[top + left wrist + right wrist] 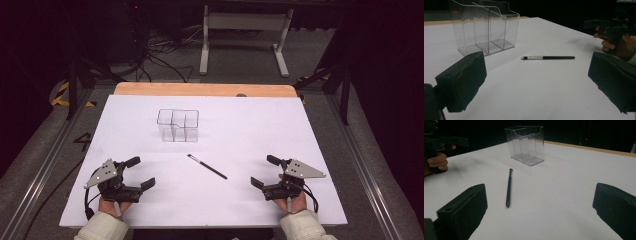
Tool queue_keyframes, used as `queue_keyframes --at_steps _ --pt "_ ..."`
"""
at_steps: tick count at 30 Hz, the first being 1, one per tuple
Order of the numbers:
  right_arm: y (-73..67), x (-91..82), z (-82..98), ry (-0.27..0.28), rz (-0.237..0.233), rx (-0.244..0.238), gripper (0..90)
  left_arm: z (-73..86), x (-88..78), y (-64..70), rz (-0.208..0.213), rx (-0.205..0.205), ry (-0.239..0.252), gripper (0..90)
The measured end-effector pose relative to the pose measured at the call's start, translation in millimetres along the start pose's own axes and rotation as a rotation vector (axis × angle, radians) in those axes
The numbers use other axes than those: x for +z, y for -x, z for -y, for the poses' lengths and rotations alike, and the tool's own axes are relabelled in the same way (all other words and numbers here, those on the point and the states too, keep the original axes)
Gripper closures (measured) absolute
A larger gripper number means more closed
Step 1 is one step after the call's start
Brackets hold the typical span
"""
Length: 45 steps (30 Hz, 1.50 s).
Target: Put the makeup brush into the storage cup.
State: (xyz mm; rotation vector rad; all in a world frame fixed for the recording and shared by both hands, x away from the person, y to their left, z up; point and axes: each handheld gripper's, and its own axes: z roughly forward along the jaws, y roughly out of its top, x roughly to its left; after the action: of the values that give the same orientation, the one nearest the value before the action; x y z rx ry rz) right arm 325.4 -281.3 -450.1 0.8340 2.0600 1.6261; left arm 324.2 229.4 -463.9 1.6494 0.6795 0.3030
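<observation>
A slim black makeup brush [207,166] with a silver ferrule lies flat on the white sheet [280,125], between the two grippers. Beyond it stands a clear acrylic organizer [178,125] with several compartments, upright, nothing inside. My left gripper [142,172] rests near the front left, open, jaws wide with nothing between them. My right gripper [262,171] mirrors it at the front right, also open. In the left gripper view the brush [548,57] lies ahead, the organizer [486,27] behind it, the right gripper [609,26] far right. In the right gripper view the brush [509,187] points toward the organizer [526,143].
A wooden table edge [205,89] shows past the sheet's far side. On the floor beyond stand a white metal frame [245,30] and loose cables [160,55]. Metal rails [50,150] run along both table sides.
</observation>
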Motion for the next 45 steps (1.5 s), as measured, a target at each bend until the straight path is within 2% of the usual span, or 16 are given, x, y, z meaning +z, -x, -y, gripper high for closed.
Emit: queue_keyframes --at_steps 9,14,15,19,21,30,39,45 --pt "-0.5 0.3 -2.1 0.011 0.004 0.004 0.0 0.0 2.1 0.9 -0.013 0.003 -0.014 2.4" --pt "-2.2 5.2 -10.8 -0.026 0.01 0.007 1.7 0.0 2.5 1.5 -0.019 0.006 -0.023 2.4" --pt "-3.2 10.0 -17.3 -0.05 0.012 0.003 1.7 0.0 3.0 2.0 -0.017 0.009 -0.025 2.4" --pt "-4.7 16.6 -26.7 -0.055 0.016 -0.002 1.7 0.0 3.0 2.2 -0.023 0.008 -0.027 2.4" --pt "-6.5 24.6 -38.3 -0.051 0.008 0.001 1.5 0.0 3.1 2.0 -0.023 0.006 -0.027 2.4" --pt "-14.8 53.9 -60.4 -0.078 -0.041 -0.016 2.1 0.2 3.1 1.8 -0.024 0.001 -0.035 2.4" --pt "-19.3 78.9 -75.7 -0.107 -0.068 -0.031 2.9 0.0 4.3 2.0 -0.04 0.006 -0.045 2.5" --pt "-20.3 89.2 -81.6 -0.11 -0.071 -0.044 2.5 0.1 4.0 2.1 -0.041 0.011 -0.044 2.5"
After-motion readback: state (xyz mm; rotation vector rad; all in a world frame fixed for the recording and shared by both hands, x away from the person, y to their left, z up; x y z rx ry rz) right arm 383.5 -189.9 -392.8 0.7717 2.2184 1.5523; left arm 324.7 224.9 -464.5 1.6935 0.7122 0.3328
